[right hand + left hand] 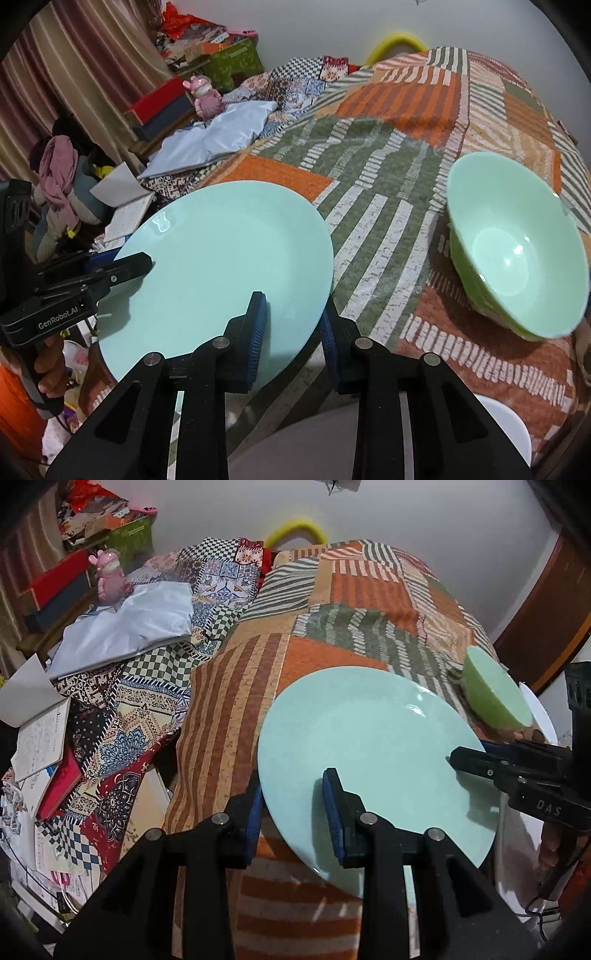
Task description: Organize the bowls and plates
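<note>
A pale mint plate (373, 760) is held tilted over the patchwork bedspread (354, 602). My left gripper (293, 805) straddles its left rim, one finger above, one below. My right gripper (293, 325) straddles the opposite rim of the plate (229, 266). It shows from the side in the left wrist view (469, 760), and the left gripper shows in the right wrist view (136, 264). Both seem to clamp the plate. A green bowl (517, 247) sits tilted on the bedspread at the right and also shows in the left wrist view (495, 690).
A white round object (498, 424) lies below the bed's near edge. At the left are a grey plastic bag (125, 627), a pink toy (109, 576), open notebooks (40, 734), stacked boxes (129, 531) and curtains (74, 74). A yellow curved object (295, 530) is behind the bed.
</note>
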A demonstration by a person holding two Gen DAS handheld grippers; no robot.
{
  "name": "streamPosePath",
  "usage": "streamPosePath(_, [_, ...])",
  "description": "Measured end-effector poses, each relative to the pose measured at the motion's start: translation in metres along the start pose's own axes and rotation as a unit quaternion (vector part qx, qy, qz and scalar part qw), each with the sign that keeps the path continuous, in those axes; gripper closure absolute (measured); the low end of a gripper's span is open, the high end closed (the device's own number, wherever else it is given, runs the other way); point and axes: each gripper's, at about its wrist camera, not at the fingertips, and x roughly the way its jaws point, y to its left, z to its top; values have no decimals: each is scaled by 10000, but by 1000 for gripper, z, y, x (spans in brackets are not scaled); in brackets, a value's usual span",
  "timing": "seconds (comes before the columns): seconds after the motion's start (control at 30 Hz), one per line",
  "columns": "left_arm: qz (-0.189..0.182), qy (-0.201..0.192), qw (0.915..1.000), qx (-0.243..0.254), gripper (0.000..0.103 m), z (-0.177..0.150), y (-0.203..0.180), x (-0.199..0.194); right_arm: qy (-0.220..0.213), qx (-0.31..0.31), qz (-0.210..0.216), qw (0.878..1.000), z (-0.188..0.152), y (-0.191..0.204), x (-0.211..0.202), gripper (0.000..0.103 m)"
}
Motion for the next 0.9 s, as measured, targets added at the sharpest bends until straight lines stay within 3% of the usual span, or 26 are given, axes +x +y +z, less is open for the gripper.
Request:
streamPosePath(0.43, [-10,-492,9983,320,72,-6,-37,-57,-531,20,-102,9985,-14,-1,-55,77])
streamPosePath(0.9, [-114,-736,9959,511,72,-20,-79,-93,-894,133,-151,9958,-39,-10,-100,77])
